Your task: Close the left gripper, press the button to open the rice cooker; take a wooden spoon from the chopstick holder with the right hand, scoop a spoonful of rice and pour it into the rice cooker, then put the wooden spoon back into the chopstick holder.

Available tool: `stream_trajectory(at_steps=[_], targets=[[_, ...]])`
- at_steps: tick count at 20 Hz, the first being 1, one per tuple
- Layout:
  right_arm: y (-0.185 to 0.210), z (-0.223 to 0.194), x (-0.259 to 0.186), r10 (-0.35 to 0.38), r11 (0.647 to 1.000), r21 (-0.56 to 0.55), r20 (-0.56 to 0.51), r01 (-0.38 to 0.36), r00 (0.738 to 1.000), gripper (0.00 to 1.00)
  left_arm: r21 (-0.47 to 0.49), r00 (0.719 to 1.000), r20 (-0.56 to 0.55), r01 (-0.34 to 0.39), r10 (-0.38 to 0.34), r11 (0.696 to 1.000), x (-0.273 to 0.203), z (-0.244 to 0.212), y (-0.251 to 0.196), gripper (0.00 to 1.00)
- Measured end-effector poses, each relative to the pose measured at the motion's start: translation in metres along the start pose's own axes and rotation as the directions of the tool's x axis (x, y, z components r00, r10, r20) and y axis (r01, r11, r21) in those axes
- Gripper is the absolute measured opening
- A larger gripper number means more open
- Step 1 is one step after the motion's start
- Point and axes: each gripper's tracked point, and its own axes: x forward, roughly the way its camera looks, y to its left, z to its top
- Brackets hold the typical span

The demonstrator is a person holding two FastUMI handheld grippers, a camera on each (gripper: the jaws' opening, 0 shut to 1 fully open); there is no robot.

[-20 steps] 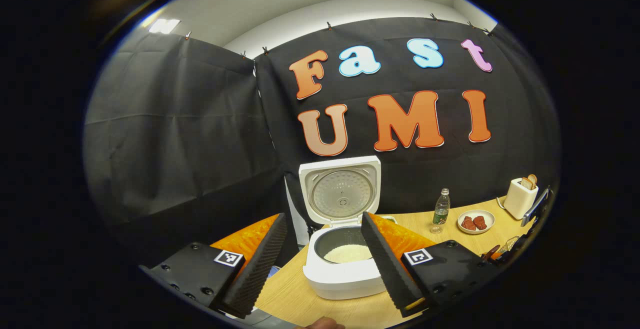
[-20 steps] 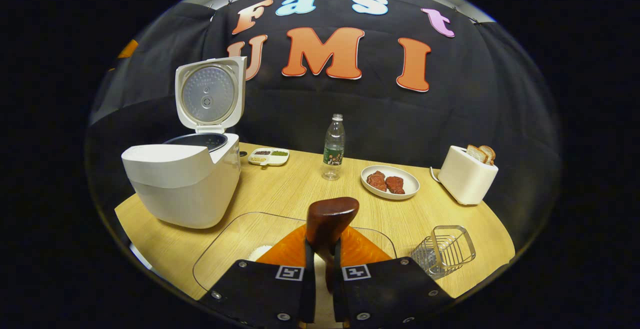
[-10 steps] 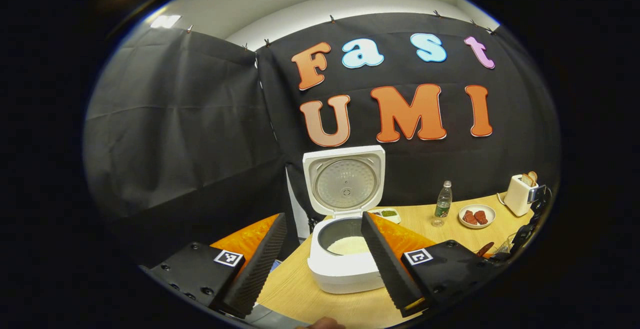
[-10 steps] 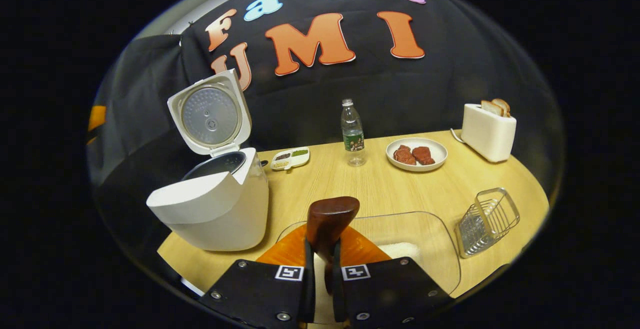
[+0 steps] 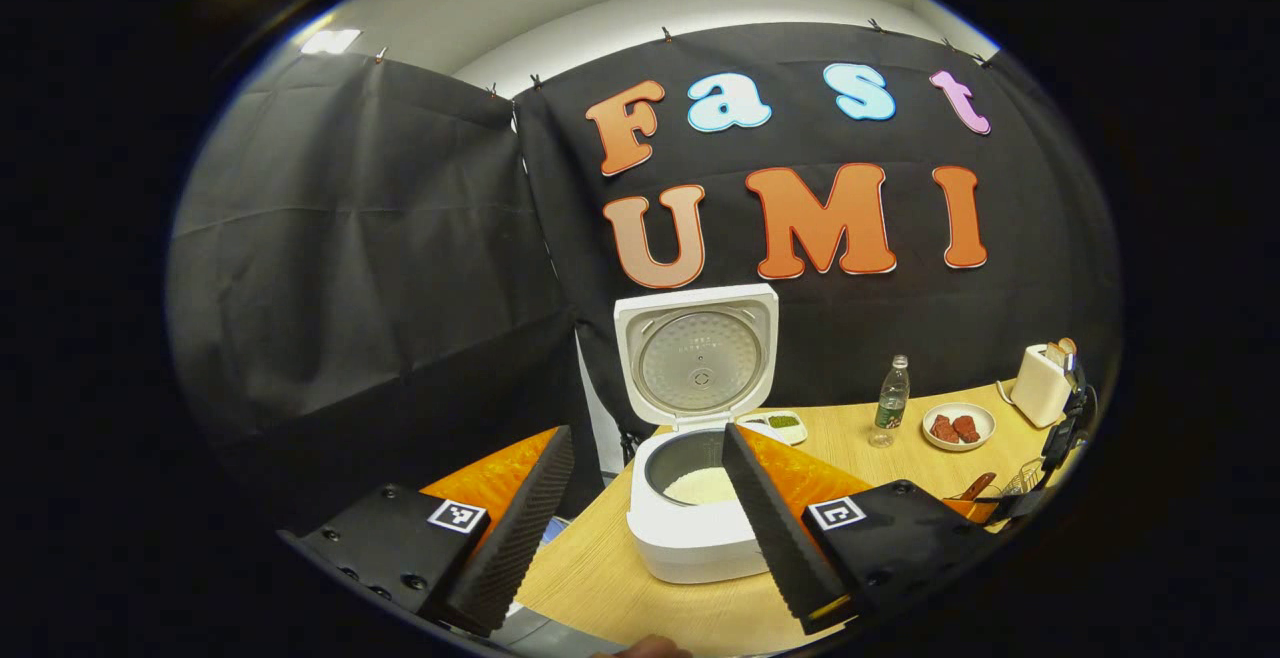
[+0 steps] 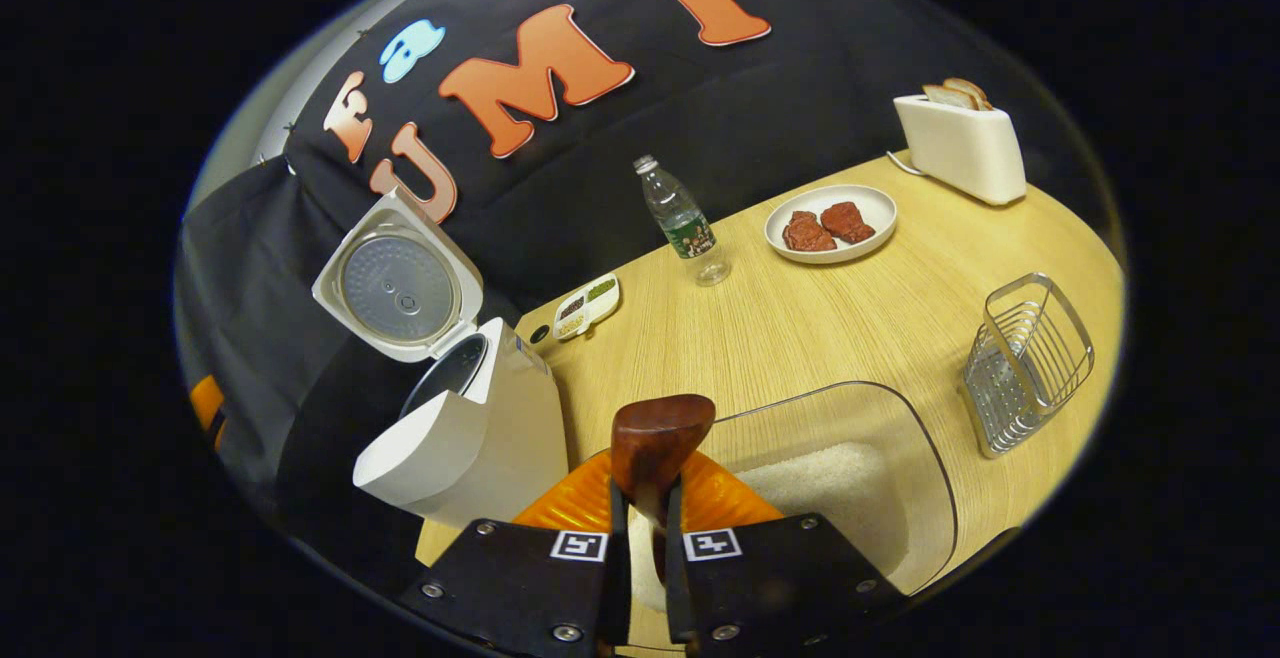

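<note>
Wooden spoon (image 6: 655, 443): stiff, light, smooth | right gripper (image 6: 640, 538) clamped on its handle below the bowl | left gripper (image 5: 640, 523) spread, empty | grip firm, likely twists.

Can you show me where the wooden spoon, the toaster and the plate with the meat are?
wooden spoon (image 6: 655, 438): right gripper view, on its dark bowl.
toaster (image 6: 965, 153): right gripper view, on its white side.
plate (image 6: 872, 206): right gripper view, on its bare rim.

1. The wooden spoon (image 6: 655, 448) handle is disappearing between the right tongs (image 6: 640, 538).
2. The glass tray (image 6: 880, 468) near edge is lying behind those tongs.
3. The small dish (image 5: 775, 425) contents are showing too small to identify.
</note>
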Motion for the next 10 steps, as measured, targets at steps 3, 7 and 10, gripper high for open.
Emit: stream_trajectory(at_steps=[3, 7, 10], targets=[[-0.002, 0.001, 0.001, 0.029, 0.998, 0.055, -0.012, -0.028, 1.000, 0.13, 0.009, 1.000, 0.007, 0.003, -0.003, 1.000, -0.002, 0.002, -0.003, 1.00], [-0.003, -0.003, 0.001, 0.081, 0.987, 0.144, -0.040, -0.075, 0.996, 0.13, 0.014, 1.000, 0.014, 0.014, -0.014, 1.000, -0.005, 0.006, -0.011, 1.00], [-0.011, -0.001, -0.002, 0.114, 0.972, 0.214, -0.047, -0.101, 0.992, 0.13, 0.022, 1.000, 0.014, 0.017, -0.017, 1.000, -0.007, 0.007, -0.016, 1.00]])
